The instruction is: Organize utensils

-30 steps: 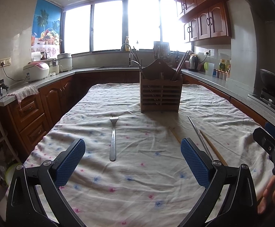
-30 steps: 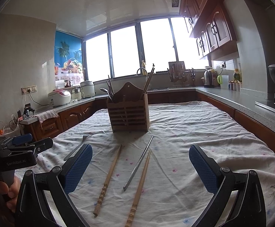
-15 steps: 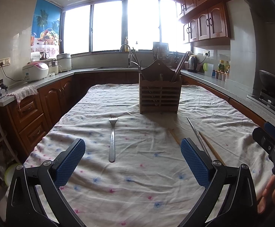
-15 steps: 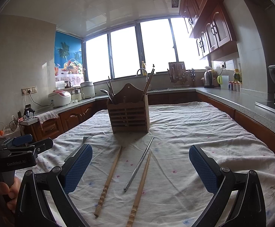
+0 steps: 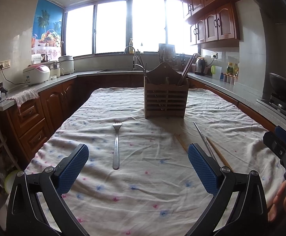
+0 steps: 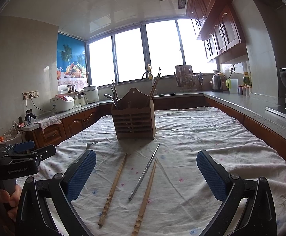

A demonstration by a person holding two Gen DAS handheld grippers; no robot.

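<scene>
A wooden slatted utensil holder [image 5: 166, 98] stands mid-table with several utensils in it; it also shows in the right wrist view [image 6: 134, 118]. A metal fork [image 5: 116, 144] lies on the cloth just ahead of my open, empty left gripper [image 5: 138, 169]. Two wooden chopsticks [image 6: 113, 188] [image 6: 146, 194] and a metal chopstick [image 6: 144, 171] lie ahead of my open, empty right gripper [image 6: 146, 177]. The chopsticks show partly behind the left gripper's right finger [image 5: 202, 169].
A white floral tablecloth [image 5: 143, 192] covers the table. Wooden cabinets and grey counters ring the room, with rice cookers [image 5: 37, 74] at left, a kettle [image 6: 216, 82] and a stove with wok [image 5: 282, 90] at right. The other handheld gripper body [image 6: 19, 161] is at left.
Both grippers have barely shifted; the left view has drifted slightly, with fork and holder sitting a little further left. Nothing was taken hold of or let go.
</scene>
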